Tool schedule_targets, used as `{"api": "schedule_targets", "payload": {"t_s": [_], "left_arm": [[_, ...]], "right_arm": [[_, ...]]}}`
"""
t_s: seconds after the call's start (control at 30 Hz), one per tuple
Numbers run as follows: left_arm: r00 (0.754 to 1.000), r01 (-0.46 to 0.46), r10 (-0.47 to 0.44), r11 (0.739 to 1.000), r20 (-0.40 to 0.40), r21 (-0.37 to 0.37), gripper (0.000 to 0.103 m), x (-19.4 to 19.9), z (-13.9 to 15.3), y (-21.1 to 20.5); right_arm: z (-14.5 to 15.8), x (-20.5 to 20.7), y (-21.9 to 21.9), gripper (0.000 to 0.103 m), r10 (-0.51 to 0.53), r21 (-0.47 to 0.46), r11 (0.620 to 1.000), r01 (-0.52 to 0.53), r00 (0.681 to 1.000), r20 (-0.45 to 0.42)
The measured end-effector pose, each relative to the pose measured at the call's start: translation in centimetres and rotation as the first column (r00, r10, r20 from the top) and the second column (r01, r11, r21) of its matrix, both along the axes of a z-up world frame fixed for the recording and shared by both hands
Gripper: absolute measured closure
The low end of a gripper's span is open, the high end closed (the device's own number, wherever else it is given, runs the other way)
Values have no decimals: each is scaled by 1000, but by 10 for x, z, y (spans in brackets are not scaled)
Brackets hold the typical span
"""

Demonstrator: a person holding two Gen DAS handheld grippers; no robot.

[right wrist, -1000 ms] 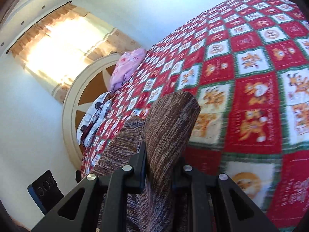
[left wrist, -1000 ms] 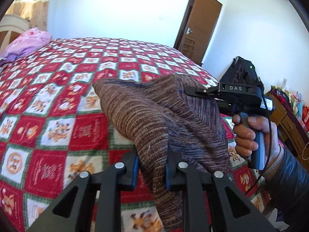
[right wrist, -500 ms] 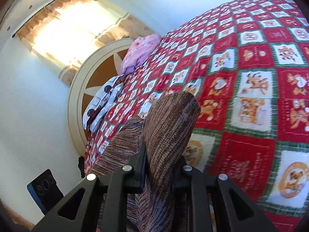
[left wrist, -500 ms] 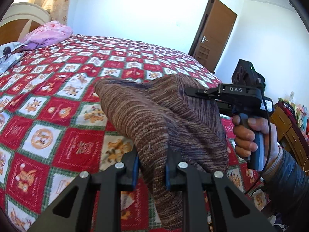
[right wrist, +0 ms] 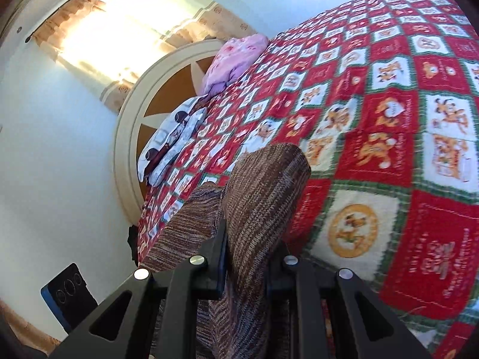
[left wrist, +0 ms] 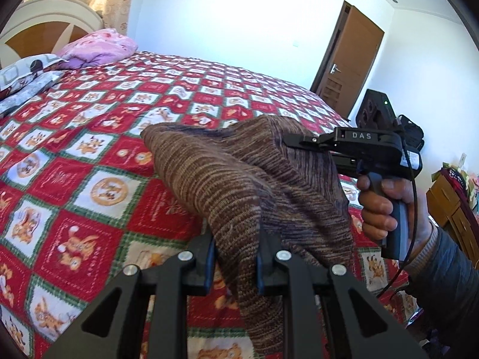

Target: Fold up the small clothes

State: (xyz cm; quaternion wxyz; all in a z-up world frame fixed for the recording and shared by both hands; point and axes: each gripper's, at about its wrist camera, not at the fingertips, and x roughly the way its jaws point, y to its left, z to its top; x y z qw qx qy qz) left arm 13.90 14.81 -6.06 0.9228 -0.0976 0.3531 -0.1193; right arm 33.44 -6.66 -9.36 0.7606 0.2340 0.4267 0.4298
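The left gripper [left wrist: 235, 264] and the right gripper [right wrist: 248, 264] each were closed on the brown striped knitted garment [left wrist: 239, 185], held above the red checked bedspread [left wrist: 89, 155].

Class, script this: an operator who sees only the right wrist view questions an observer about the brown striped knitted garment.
Operator: Does the other gripper hold it too?
Observer: Yes. The left gripper is shut on the brown striped knitted garment, lower down than the right gripper.
Operator: What is behind my gripper?
Observer: A bare hand grips its handle, and a brown wooden door stands in the far wall beyond the red checked bedspread.
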Motion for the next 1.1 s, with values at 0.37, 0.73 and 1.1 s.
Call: {"api": "schedule_targets", "payload": {"t_s": [0.37, 0.73, 1.1], "left_arm": [[999, -35, 35, 999, -15, -2, 81, -13, -10, 21], [999, -37, 38, 999, -37, 7, 81, -23, -21, 33], [996, -43, 46, 999, -75, 31, 81, -32, -40, 45]], "right_arm": [[-5, 0, 36, 84, 58, -18, 998, -58, 998, -7], [-17, -2, 55, 84, 82, -39, 996, -83, 996, -29], [-25, 3, 70, 84, 96, -56, 994, -99, 994, -45]]}}
